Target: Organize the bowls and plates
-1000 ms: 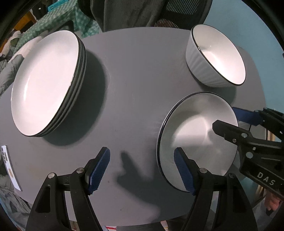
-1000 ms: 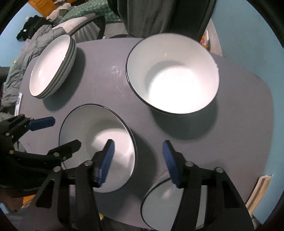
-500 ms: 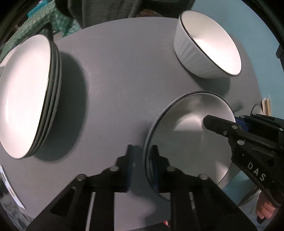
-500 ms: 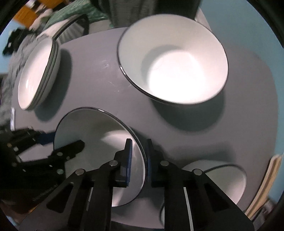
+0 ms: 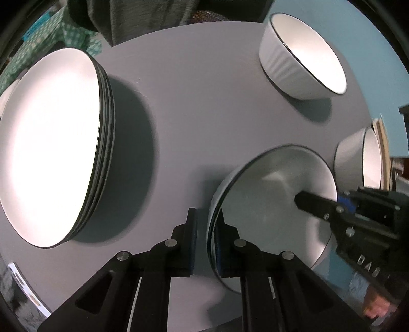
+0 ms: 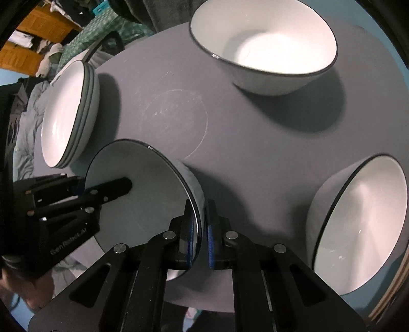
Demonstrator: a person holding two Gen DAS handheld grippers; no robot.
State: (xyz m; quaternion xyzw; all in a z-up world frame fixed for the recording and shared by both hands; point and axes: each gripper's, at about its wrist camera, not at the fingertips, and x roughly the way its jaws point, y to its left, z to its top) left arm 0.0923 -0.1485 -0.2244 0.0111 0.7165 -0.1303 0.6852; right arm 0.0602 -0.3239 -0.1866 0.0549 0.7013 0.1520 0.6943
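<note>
A white plate with a dark rim (image 5: 268, 204) is held between both grippers, tilted and lifted off the grey round table (image 5: 194, 107). My left gripper (image 5: 207, 245) is shut on its near rim. My right gripper (image 6: 200, 237) is shut on the opposite rim of the same plate (image 6: 143, 199). A stack of white plates (image 5: 51, 143) sits at the table's left; it also shows in the right wrist view (image 6: 66, 112). A large white bowl (image 6: 265, 48) stands at the back, and a second bowl (image 6: 358, 224) at the right.
In the left wrist view the ribbed white bowl (image 5: 304, 56) is at the far right and another bowl (image 5: 360, 158) is at the right edge. A dark chair with clothing (image 5: 153, 18) stands behind the table. A paper card (image 5: 25, 291) lies at the left edge.
Both grippers closed from open onto opposite rims of the plate. The plate has since risen off the table and tilted.
</note>
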